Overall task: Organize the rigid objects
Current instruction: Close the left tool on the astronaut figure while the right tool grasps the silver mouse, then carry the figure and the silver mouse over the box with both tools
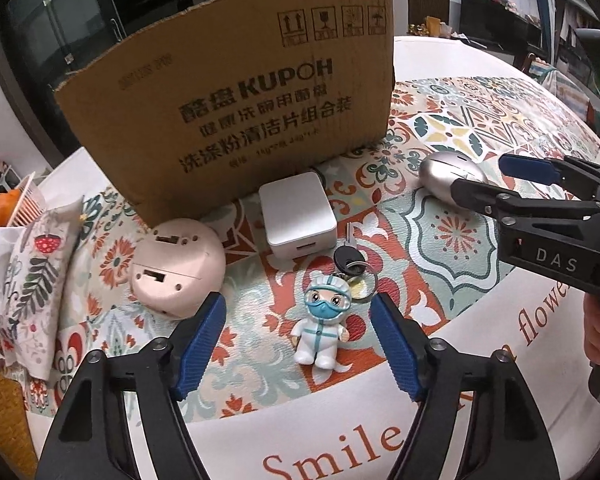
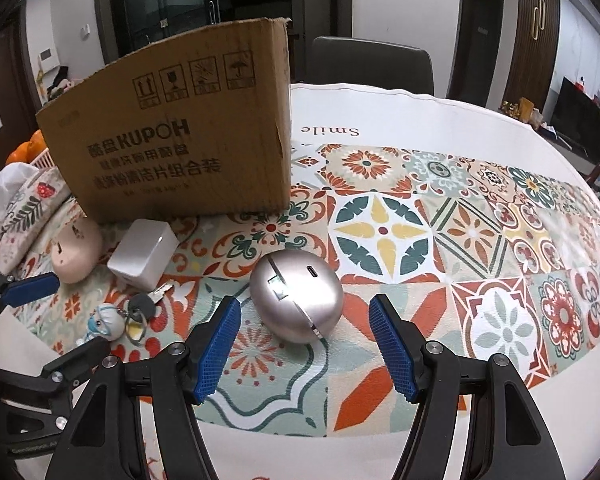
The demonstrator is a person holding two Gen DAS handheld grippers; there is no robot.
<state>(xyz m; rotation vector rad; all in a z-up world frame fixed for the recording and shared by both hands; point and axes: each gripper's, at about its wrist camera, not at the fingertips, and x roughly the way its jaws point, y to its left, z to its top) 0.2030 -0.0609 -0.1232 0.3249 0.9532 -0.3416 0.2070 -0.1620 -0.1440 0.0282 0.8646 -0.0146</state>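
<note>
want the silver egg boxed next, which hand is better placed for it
Right. The right gripper hangs open just short of the silver egg; the left gripper straddles the doll keychain instead.

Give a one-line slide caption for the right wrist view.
Open right gripper poised over silver egg-shaped device on patterned tablecloth, cardboard box behind.

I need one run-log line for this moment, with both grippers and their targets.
left gripper: open, around figurine keychain, no contact | right gripper: open, before silver egg-shaped device | cardboard box: behind, upright
</note>
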